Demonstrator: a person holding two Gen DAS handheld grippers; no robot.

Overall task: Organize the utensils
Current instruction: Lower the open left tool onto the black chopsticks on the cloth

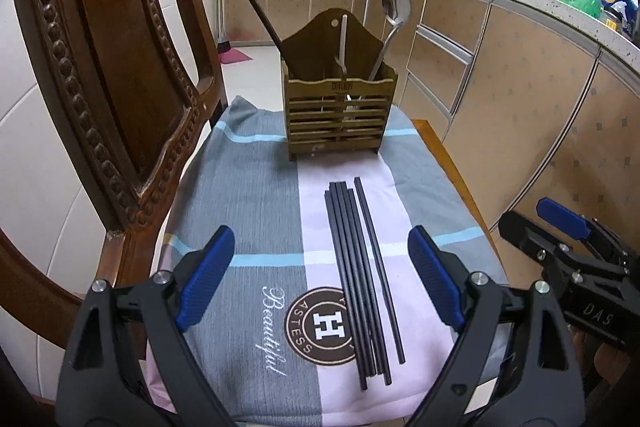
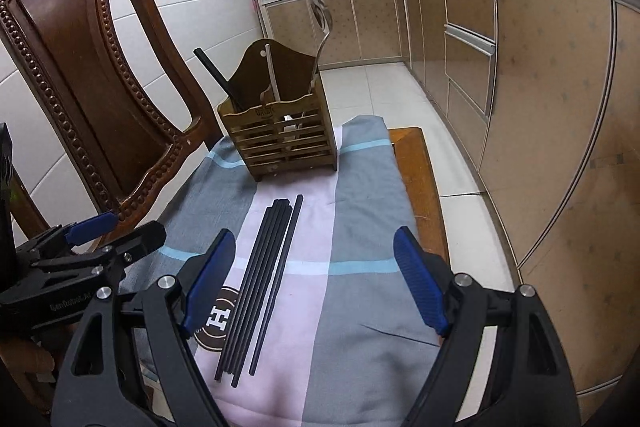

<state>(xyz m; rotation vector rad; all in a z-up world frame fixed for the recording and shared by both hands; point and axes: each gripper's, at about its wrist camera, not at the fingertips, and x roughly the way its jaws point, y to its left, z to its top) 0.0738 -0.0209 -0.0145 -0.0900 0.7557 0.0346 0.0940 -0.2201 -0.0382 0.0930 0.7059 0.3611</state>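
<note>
On the checked cloth (image 1: 248,187), I see black chopsticks (image 1: 362,279) lying between my left tongs' (image 1: 322,279) spread, empty jaws; right tongs (image 2: 316,281), likewise gaping, seemingly hover just beside them.

Both grippers are black plastic frames with triangular cut-outs, silver round bolts at the pivots and ribbed blue fingers (image 1: 208,275); white lettering marks their sides.

chopsticks (image 1: 362,279) on cloth (image 1: 248,187), before holder (image 1: 340,111)
</note>
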